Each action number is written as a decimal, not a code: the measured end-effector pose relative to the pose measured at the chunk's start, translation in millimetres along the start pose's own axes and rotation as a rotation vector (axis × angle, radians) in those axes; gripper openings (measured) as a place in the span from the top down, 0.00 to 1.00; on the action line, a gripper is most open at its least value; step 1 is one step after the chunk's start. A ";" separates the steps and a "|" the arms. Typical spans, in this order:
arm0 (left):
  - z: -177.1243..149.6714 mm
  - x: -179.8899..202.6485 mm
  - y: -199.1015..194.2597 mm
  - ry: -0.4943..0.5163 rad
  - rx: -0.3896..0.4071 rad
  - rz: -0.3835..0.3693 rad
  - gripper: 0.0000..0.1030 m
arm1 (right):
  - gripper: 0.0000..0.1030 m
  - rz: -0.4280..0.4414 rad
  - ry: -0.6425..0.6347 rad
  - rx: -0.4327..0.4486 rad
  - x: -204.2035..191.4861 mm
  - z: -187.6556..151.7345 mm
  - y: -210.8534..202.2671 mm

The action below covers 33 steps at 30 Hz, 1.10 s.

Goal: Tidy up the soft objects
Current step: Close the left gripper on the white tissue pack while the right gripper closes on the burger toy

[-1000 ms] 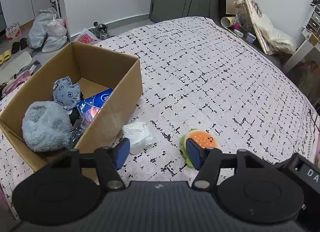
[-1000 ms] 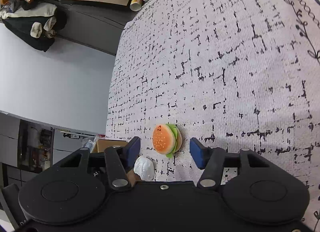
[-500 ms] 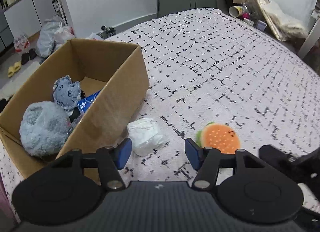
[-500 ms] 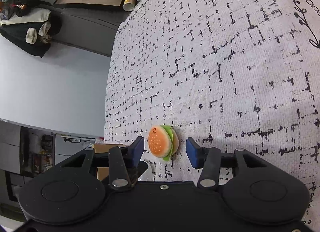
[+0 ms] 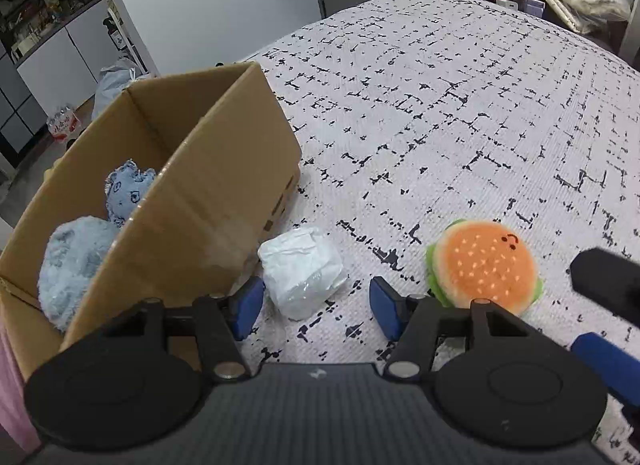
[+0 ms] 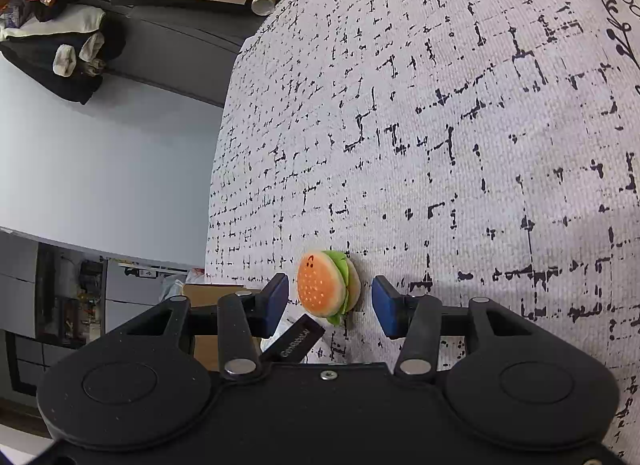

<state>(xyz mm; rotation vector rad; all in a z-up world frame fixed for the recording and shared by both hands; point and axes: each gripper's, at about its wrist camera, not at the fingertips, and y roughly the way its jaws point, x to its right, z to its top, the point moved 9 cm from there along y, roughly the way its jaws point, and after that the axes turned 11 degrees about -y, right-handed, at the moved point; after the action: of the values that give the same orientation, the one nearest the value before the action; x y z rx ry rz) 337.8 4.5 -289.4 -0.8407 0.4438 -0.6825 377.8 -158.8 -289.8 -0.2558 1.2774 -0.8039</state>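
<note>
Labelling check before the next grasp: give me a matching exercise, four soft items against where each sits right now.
Items:
1. burger plush
2. white soft packet
3. fluffy blue plush
4. blue patterned plush

Places:
A. inside the cardboard box, at the near end
B. on the bedspread, between the open fingers of the right hand-held gripper
C. on the bedspread, against the outside of the box
D. inside the box, behind the fluffy one

Pairs: 1-B, 2-C, 3-A, 4-D
</note>
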 end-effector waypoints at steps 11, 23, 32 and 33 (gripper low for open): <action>6.3 -9.7 4.8 -0.088 -0.019 -0.071 0.62 | 0.54 -0.008 -0.025 -0.011 -0.6 -0.5 6.5; 16.9 -15.1 -9.9 -0.129 -0.053 -0.225 0.63 | 0.54 -0.052 -0.074 -0.033 -2.2 -12.5 20.5; 22.4 -15.2 -13.5 -0.112 -0.080 -0.332 0.63 | 0.54 -0.071 -0.115 -0.039 -10.7 -16.2 34.4; 22.9 -15.3 -13.8 -0.108 -0.082 -0.340 0.62 | 0.54 -0.072 -0.121 -0.039 -11.8 -16.4 36.0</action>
<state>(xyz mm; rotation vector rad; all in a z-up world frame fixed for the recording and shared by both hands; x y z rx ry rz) 335.7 20.8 -263.3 -1.0376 0.2331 -0.9313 376.0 -121.4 -307.1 -0.3783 1.1755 -0.8137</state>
